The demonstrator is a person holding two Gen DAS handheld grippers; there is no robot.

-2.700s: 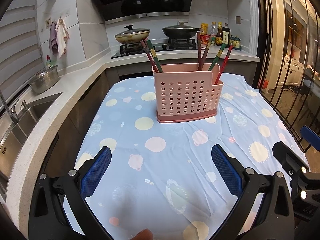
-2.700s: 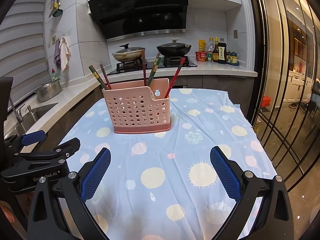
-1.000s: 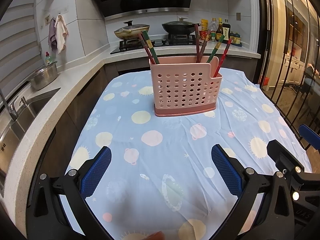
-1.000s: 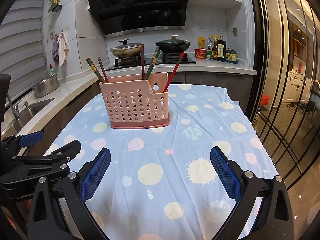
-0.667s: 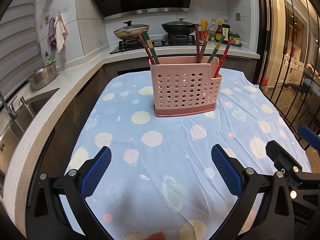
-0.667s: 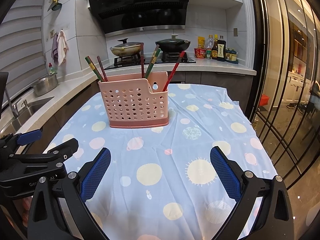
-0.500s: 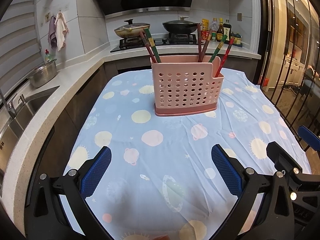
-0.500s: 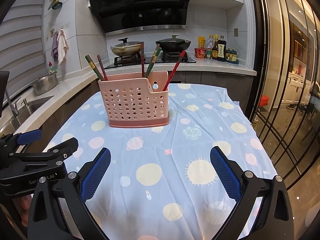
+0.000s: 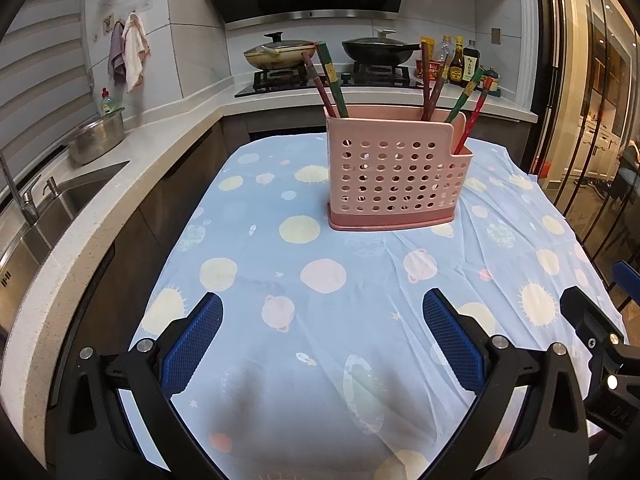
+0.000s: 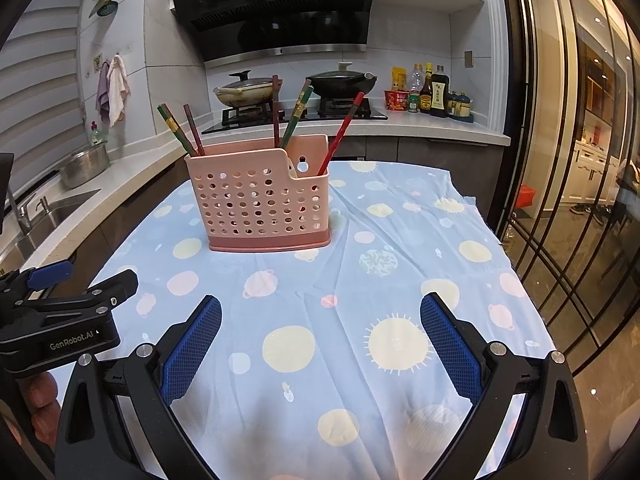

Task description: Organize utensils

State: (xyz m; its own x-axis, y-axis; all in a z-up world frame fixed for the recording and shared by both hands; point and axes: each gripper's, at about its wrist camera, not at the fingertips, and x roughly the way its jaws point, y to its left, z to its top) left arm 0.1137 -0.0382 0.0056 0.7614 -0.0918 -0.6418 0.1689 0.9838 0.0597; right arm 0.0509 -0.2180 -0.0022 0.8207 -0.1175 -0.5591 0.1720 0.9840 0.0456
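Note:
A pink perforated utensil holder (image 9: 394,172) stands upright on the blue patterned tablecloth (image 9: 320,340); it also shows in the right wrist view (image 10: 262,200). Several red and green chopsticks (image 9: 332,80) stick up out of it, two at its left end and several at its right end (image 10: 342,130). My left gripper (image 9: 320,344) is open and empty, low over the cloth in front of the holder. My right gripper (image 10: 320,344) is open and empty, to the right of the left one, also well short of the holder.
A counter with a sink (image 9: 60,204) and a steel bowl (image 9: 96,140) runs along the left. A hob with two pans (image 9: 332,50) and sauce bottles (image 10: 434,94) stands behind the table. Glass doors (image 10: 580,160) are on the right.
Both grippers have drifted slightly; the holder sits a little further right in the left wrist view. Both stay open and empty. The holder and chopsticks have not moved.

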